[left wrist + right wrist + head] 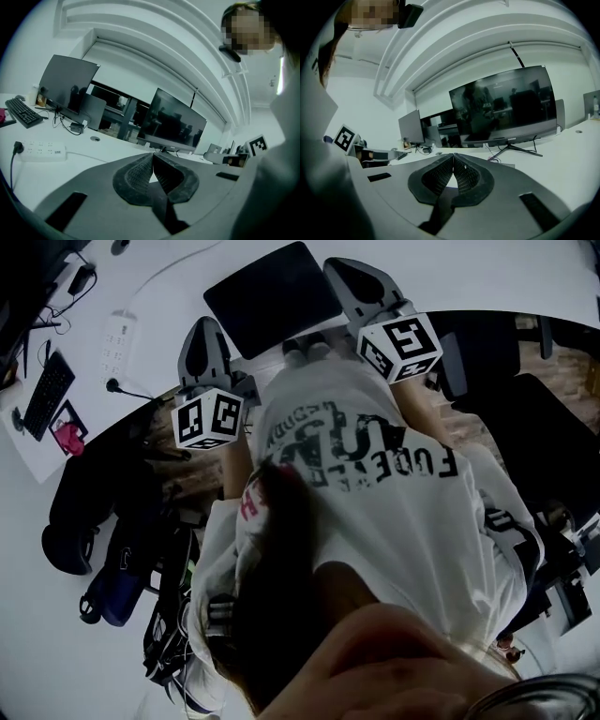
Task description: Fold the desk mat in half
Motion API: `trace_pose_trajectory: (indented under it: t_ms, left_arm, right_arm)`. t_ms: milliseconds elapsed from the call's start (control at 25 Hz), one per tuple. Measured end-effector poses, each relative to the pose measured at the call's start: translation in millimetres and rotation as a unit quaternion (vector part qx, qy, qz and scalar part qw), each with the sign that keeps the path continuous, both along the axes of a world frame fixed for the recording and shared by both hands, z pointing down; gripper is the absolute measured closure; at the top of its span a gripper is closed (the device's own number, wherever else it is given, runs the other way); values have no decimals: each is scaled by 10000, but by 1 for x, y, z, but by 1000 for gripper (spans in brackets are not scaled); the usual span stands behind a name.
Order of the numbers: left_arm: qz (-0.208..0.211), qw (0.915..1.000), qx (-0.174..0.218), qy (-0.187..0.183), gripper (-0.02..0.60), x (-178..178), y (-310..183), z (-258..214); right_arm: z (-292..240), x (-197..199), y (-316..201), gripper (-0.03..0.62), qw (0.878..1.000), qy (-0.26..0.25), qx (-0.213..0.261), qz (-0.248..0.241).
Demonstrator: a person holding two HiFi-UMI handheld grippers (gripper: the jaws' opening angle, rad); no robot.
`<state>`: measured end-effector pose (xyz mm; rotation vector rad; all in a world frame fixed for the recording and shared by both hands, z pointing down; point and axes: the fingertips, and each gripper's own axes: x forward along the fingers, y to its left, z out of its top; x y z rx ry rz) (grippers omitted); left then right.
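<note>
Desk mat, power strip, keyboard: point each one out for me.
desk mat (272, 292), head view, centre of its dark surface.
power strip (41, 151), left gripper view, middle of its white body.
keyboard (22, 112), left gripper view, middle of its keys.

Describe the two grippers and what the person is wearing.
The left gripper and right gripper look alike. Each has a smooth grey, wedge-shaped body with dark slots, and dark fingers with a fine grid texture. Each carries a white cube bearing black square markers. The person wears a white T-shirt with dark printed lettering.
</note>
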<state>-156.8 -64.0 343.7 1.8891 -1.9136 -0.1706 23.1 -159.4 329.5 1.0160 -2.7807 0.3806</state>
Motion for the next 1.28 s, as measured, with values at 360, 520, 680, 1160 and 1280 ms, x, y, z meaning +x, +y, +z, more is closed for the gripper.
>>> trace_pose_trajectory:
  t_ms: [360,520,680,1160,1280]
  left_arm:
    - [36,9991,-400,105,577,13,10,20]
    - [-52,9985,-518,170,577,17,14,26]
    - [-192,9966,-770,214,577,15,26,40]
    - [-94,9675,-2385,840,457,25,78,143]
    - [-78,9546,-2748,1146,445,35,94,166]
  right_arm:
    - [17,10,12,594,9996,71,-255,-60]
    - [22,17,16,594,9993,89,-358,-97]
    - [27,21,17,594,9989,111,-426,-149]
    - [40,16,21,594,9971,206,-602,-410]
    - [46,17,24,594,9966,216,-666,-444]
